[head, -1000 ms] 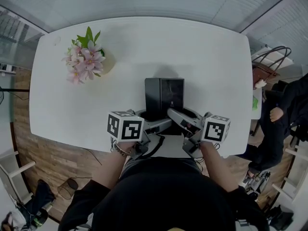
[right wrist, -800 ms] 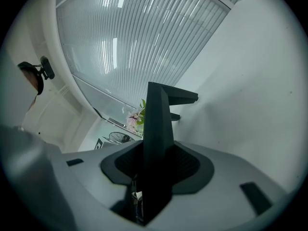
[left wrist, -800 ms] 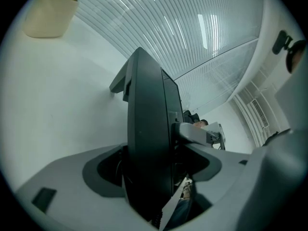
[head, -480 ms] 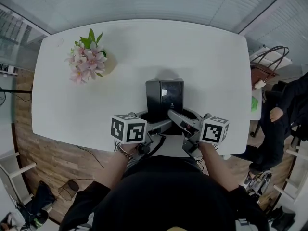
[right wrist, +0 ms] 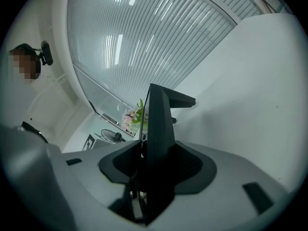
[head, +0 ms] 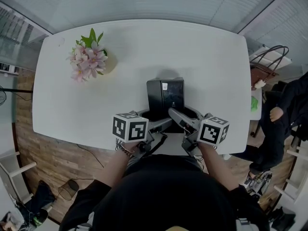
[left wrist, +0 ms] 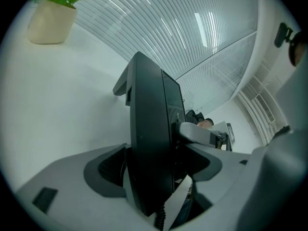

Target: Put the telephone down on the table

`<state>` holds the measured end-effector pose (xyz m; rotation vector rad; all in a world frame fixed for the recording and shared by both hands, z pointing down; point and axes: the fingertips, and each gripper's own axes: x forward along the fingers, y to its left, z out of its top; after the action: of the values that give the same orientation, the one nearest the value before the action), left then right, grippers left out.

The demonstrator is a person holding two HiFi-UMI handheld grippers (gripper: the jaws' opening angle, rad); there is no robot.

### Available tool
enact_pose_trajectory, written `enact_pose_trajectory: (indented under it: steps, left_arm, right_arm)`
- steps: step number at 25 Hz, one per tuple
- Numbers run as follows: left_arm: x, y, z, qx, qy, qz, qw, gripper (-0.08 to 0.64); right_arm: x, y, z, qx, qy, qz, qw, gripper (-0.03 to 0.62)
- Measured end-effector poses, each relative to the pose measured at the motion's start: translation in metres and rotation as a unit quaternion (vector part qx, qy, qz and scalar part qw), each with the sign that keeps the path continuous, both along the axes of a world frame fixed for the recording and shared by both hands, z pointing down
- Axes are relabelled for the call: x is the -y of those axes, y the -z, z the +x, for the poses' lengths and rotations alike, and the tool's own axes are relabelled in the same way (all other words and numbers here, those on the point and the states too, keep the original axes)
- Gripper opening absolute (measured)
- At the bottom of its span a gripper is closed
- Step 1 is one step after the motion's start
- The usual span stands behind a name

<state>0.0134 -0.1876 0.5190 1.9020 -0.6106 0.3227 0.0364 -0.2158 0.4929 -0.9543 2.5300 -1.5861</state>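
Observation:
The black telephone (head: 165,97) stands on the white table (head: 144,47), close to its near edge. My left gripper (head: 158,124) is at the phone's near left side and my right gripper (head: 179,118) at its near right side. In the left gripper view the telephone (left wrist: 149,138) stands edge-on between the jaws of the left gripper (left wrist: 154,170), which have just been opening; a gap shows on its right side. The right gripper view shows the telephone (right wrist: 158,124) between the right gripper (right wrist: 156,174) jaws, which have just been opening, with a thin gap on the left. A coiled cord (left wrist: 161,216) hangs at the phone's near end.
A pot of pink flowers (head: 89,61) stands at the table's far left. Beyond the table's right end are a handbag (head: 269,61) on a chair and a person (head: 288,109). Wooden floor (head: 29,134) shows to the left.
The head view has shifted slightly. Both grippers stay at the telephone's near end, and the telephone has not visibly moved on the table.

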Motion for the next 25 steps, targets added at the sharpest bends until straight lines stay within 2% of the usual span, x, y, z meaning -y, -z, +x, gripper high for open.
enact_pose_trajectory:
  steps: [5,10,16,21,25]
  left_arm:
    - [0.000,-0.001,0.001,0.013,-0.006,0.004,0.9999,0.368]
    - [0.003,-0.002,0.001,0.019,-0.004,0.008,0.9998,0.367]
    - [0.004,-0.003,0.001,0.027,-0.012,0.013,0.9995,0.365]
    - [0.006,-0.001,-0.002,0.034,-0.008,0.023,0.9991,0.367]
    - [0.016,0.006,-0.008,0.036,0.008,0.045,0.9983,0.367]
  right_arm:
    - [0.002,-0.003,0.006,-0.035,-0.013,0.011,0.999,0.227]
    - [0.002,-0.010,0.013,-0.035,-0.033,-0.010,0.999,0.272]
    - [0.002,-0.012,0.014,-0.042,-0.036,-0.013,0.998,0.275]
    - [0.004,-0.007,0.019,-0.077,-0.031,0.021,0.996,0.259]
    - [0.010,0.001,0.024,-0.061,-0.049,0.035,0.996,0.252]
